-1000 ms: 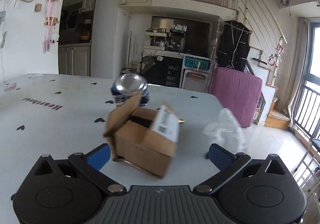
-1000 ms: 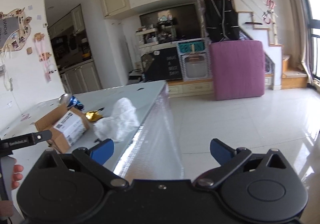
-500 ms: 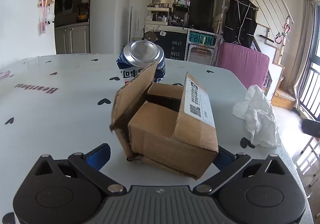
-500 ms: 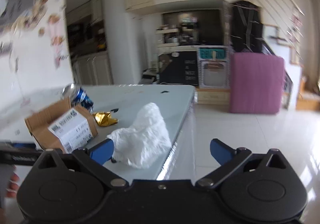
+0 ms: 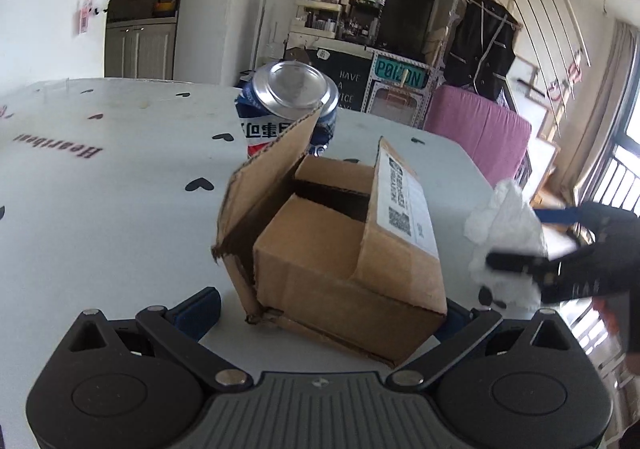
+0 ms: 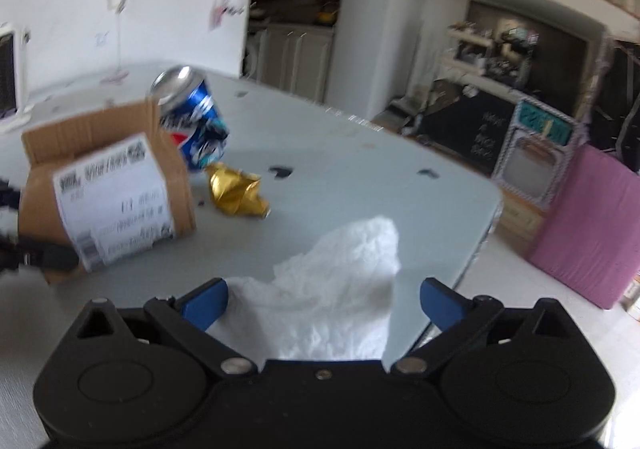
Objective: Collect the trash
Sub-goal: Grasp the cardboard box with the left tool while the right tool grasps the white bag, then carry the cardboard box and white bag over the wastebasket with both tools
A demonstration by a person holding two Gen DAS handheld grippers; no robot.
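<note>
Table (image 5: 100, 217): trash still spread on it, nothing collected yet. Box (image 5: 336, 249): flaps open, now between wide-open fingers of left gripper (image 5: 324, 307), closer than a second ago; not gripped. Tissue (image 6: 332, 301): near table edge, right gripper (image 6: 324, 299) has swung in, fingers wide apart around it, unclosed. Can (image 6: 192, 117), gold wrapper (image 6: 238, 191): behind box, untouched. Both grasps look imminent.

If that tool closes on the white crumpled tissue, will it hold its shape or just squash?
The crumpled tissue looks thin and wrinkled, so it will probably squash flat and feel nearly weightless. Sitting between the open right tool near the table edge, a nudge might slide it off.
</note>
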